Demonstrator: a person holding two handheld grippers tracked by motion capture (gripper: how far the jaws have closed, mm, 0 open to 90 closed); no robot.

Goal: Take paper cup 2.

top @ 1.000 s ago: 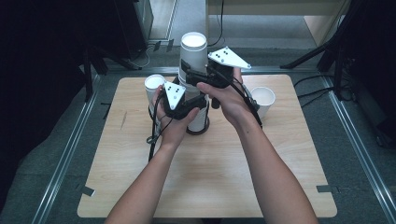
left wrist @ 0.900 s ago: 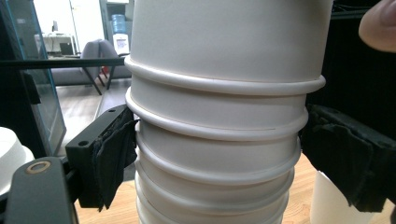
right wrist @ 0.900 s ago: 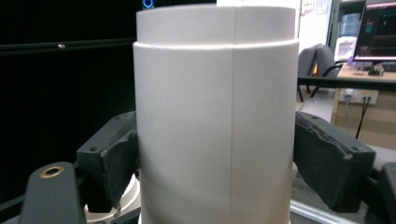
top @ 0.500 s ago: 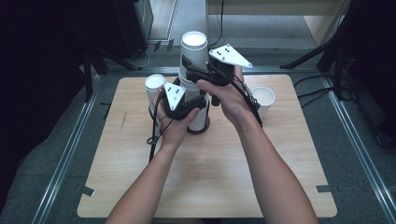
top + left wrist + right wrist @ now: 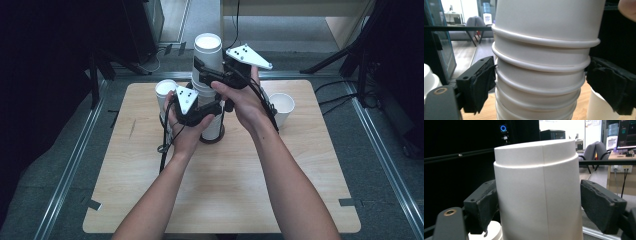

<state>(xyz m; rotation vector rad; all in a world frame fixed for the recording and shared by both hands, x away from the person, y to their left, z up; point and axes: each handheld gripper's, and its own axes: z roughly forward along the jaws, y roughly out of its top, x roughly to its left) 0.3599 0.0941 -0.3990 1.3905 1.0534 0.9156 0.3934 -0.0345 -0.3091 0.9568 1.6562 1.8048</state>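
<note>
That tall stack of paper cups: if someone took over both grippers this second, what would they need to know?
Left gripper: shut on the cup stack low down, steadying it on the table.
Right gripper: shut on the top cup, upside down at the top of the stack.
Done: both grips set.
Left: likely pull the top cup free. One cup stands left, another right.

Stack of cups [image 5: 207, 80] sits right between my grippers; single cups [image 5: 164, 92] left, [image 5: 281, 107] right hem me in. Bare table [image 5: 225, 190] behind's wide open.
</note>
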